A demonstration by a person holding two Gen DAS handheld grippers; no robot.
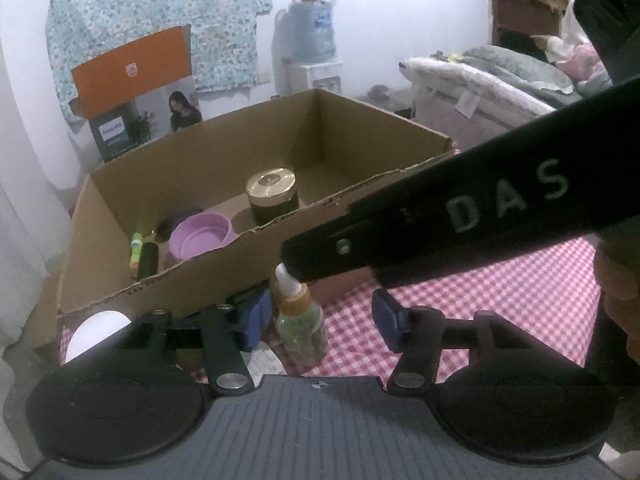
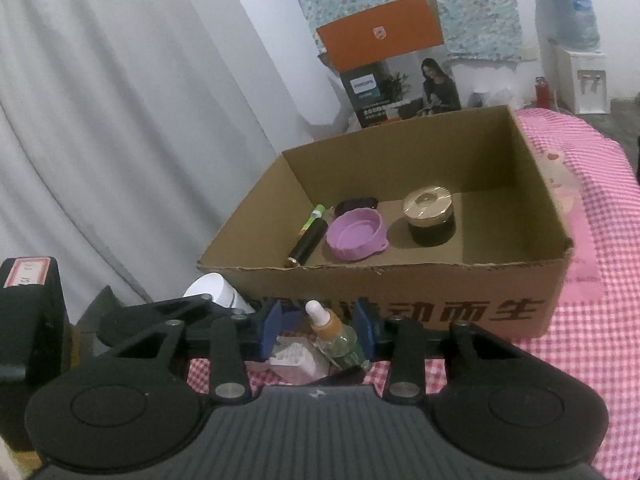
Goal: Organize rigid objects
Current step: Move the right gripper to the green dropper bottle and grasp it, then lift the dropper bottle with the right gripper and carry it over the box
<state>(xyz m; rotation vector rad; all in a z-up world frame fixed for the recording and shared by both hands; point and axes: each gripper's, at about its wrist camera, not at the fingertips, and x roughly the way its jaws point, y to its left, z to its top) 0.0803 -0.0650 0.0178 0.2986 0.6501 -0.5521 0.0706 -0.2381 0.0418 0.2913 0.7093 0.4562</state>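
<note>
On the left, a white rounded object point(image 1: 98, 326) sits against the front wall of the brown cardboard box point(image 1: 192, 280). Inside the box, left to right, lie a green-tipped tube point(image 2: 314, 218), a black cylinder point(image 2: 308, 246), a lilac plastic bowl point(image 2: 356, 238) and a dark jar with a gold lid point(image 2: 430, 216). Just before the box stands the small clear dropper bottle with an amber collar and white bulb point(image 1: 300, 316), beside a pale pink packet point(image 2: 298, 358).

The left gripper point(image 1: 320, 316) is spread wide around the bottle without touching it. The right gripper point(image 2: 320, 324) also brackets the bottle with its blue pads point(image 2: 364, 326) apart; whether they touch it I cannot tell.

The risk, as I judge it: both tools crowd one narrow bottle, and the right tool's black body crosses just above the bulb, so a bump could tip it or knock it against the box wall.

Everything rests on a red-and-white checked cloth point(image 1: 500, 292). Grey curtains hang left; an orange-topped carton, a water dispenser and a bed lie beyond.
</note>
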